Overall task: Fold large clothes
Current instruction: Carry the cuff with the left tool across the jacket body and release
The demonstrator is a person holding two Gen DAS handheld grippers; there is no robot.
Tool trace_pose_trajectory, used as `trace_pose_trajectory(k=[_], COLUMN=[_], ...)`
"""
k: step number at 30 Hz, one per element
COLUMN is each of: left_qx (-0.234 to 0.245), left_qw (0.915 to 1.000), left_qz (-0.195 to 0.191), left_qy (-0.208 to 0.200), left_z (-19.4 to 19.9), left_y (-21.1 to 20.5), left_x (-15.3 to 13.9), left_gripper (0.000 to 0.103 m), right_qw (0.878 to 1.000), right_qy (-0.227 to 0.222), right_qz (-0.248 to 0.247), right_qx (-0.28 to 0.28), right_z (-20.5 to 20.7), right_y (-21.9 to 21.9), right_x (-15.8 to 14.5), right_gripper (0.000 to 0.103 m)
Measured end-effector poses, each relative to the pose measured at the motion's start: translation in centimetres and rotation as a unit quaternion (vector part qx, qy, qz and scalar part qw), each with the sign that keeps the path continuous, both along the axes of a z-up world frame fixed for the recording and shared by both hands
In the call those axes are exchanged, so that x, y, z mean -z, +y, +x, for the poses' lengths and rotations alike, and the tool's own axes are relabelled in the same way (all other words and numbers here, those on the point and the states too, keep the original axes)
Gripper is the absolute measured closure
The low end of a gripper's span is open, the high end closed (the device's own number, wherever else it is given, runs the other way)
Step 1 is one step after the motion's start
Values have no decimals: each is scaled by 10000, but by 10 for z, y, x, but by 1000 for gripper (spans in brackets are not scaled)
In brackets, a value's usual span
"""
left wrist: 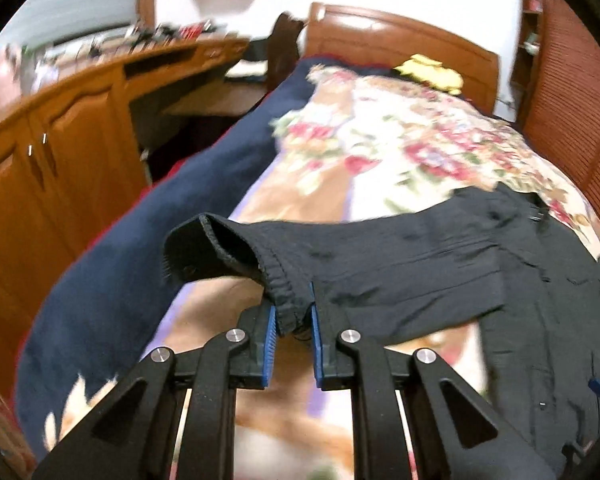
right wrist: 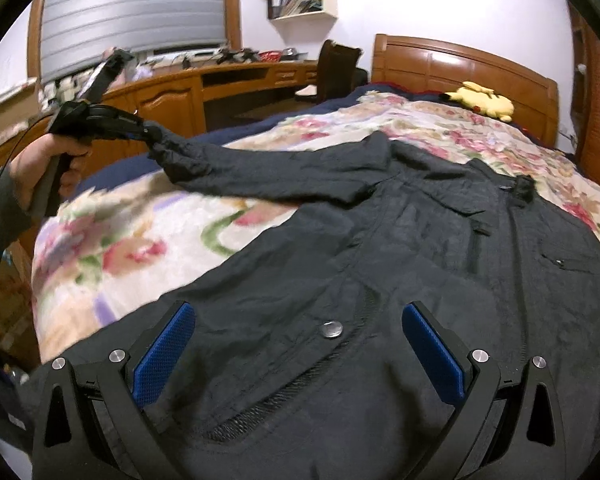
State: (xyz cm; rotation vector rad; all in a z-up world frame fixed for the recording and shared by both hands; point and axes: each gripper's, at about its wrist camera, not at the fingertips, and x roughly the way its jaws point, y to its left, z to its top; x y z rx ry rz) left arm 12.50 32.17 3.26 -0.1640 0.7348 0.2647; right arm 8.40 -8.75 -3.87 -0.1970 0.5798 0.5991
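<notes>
The black jacket [right wrist: 380, 280] lies spread face-up across the floral blanket [right wrist: 148, 248] on the bed, collar toward the wooden headboard [right wrist: 460, 64]. My left tool [left wrist: 294, 320] is clamped on the elastic cuff [left wrist: 284, 292] of one sleeve, holding it up off the blanket and out toward the bed's edge. My right tool [right wrist: 300, 344] hangs spread wide over the jacket's lower front, just above the snap button [right wrist: 331, 329], gripping nothing.

Here's my worry: only a thin gather of cuff sits between the left pads, so a sharp pull could slip it free and drop the sleeve in a heap. With nothing pinning the body, swinging that sleeve across may drag the whole jacket sideways on the soft blanket and skew the fold. The fabric looks slick and already creased, so wrinkles could get trapped underneath. The yellow plush toy [right wrist: 484, 100] by the headboard sits well apart, no trouble there.
</notes>
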Motion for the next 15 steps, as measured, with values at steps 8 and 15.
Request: trace_pose_trajectory(k=[8,15], left_qx=[859,1635], left_qw=[9948,9838], left_qz=[437,367], left_qy=[-342,-634], left_z=[-2,-3], left_y=[-99,-185], left_x=[-50,-60], left_gripper=[90,90], right_qw=[9985,9942], right_qy=[-342,-562], right_qz=[370,450], right_qx=[233,802], right_z=[-21,-31], right_y=[-57,-113], right_x=[-31,-40], right_gripper=[1,1])
